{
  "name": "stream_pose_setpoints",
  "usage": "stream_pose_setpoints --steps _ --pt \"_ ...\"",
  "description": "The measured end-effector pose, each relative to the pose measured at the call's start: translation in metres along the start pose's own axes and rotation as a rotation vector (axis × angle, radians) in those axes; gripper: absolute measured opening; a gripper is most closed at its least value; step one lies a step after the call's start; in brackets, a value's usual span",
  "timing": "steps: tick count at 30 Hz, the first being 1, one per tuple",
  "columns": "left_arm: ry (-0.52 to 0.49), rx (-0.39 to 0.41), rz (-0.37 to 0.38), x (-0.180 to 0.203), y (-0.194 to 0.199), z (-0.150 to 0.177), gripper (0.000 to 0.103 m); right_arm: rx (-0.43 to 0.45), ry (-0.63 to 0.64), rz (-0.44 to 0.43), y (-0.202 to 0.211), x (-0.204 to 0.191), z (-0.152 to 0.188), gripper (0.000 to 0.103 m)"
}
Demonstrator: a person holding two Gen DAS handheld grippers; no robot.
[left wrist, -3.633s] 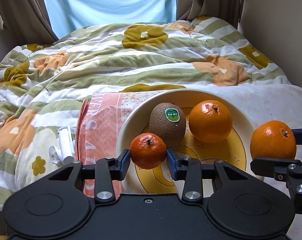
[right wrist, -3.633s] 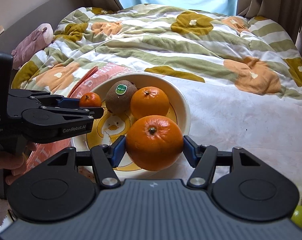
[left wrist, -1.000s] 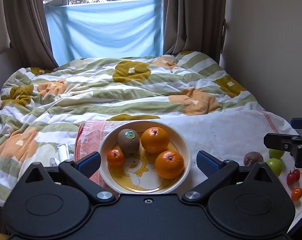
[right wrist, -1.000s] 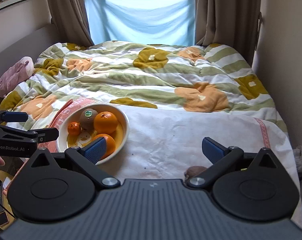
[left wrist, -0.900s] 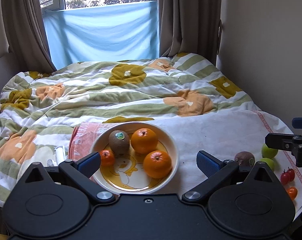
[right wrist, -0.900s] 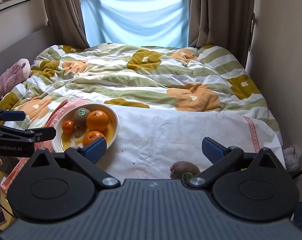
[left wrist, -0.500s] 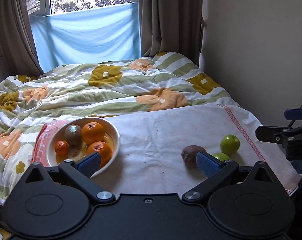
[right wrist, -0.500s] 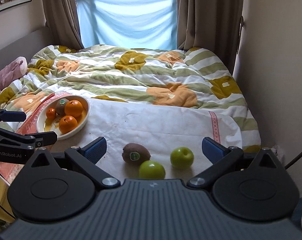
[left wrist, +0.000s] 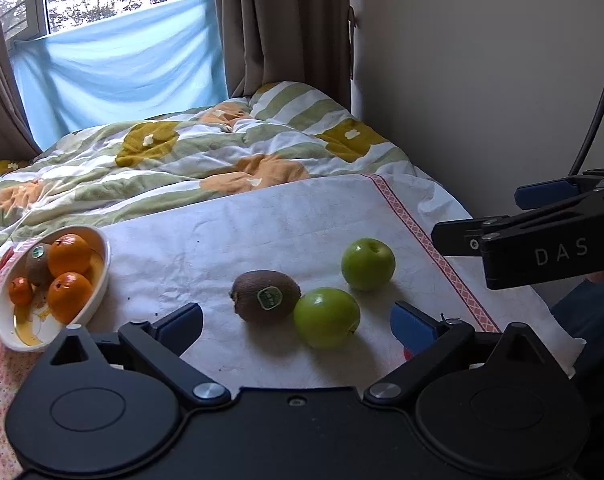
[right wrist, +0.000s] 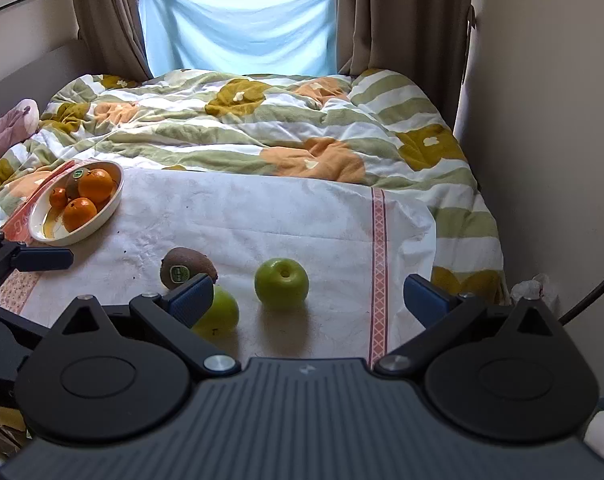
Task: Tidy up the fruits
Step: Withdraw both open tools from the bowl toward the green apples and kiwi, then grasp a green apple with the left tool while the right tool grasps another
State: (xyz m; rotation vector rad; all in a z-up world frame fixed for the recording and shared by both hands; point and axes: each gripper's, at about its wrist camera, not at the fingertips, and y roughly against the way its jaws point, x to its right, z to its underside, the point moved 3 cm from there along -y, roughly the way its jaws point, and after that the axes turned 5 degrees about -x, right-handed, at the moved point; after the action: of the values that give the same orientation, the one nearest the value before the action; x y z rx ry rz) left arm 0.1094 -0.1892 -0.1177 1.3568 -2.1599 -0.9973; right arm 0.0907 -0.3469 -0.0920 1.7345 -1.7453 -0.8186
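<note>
1. Both grippers are spread wide and carry nothing: the left gripper (left wrist: 296, 322) hangs low over the kiwi (left wrist: 265, 297) and the near apple (left wrist: 326, 317), the right gripper (right wrist: 309, 294) over the far apple (right wrist: 281, 283).
2. All three fruits lie on the white cloth (left wrist: 261, 220) near the bed's front edge; the kiwi touches the near apple.
3. Left hand's likely target is the kiwi: centre it between the jaws and come in from its free side, so the neighbouring apple isn't nudged.
4. Close gently; round fruit rolls on soft bedding.
5. The bowl (left wrist: 101, 276) of oranges sits at the left edge, with little room left.
</note>
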Motion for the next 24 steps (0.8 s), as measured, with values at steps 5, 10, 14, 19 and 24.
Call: stream_pose_setpoints --steps 5,10,14,19,24 --pt "-0.018 -0.031 -0.019 0.017 -0.035 0.004 0.096 -0.003 -0.029 -0.024 -0.026 0.010 0.004 0.103" --pt "0.070 -0.076 -0.033 0.020 -0.068 0.011 0.086 -0.011 -0.028 -0.037 -0.055 0.016 0.006 0.103" --pt "0.125 -0.076 -0.055 0.018 -0.080 0.010 0.086 -0.023 -0.040 -0.057 -0.074 0.016 0.006 0.103" --pt "0.125 -0.089 -0.045 0.025 -0.090 0.008 0.078 -0.036 -0.025 -0.071 -0.087 0.012 0.003 0.103" --pt "0.145 -0.127 -0.072 0.026 -0.100 0.013 0.067 -0.045 -0.019 -0.085 -0.098 0.009 0.002 0.103"
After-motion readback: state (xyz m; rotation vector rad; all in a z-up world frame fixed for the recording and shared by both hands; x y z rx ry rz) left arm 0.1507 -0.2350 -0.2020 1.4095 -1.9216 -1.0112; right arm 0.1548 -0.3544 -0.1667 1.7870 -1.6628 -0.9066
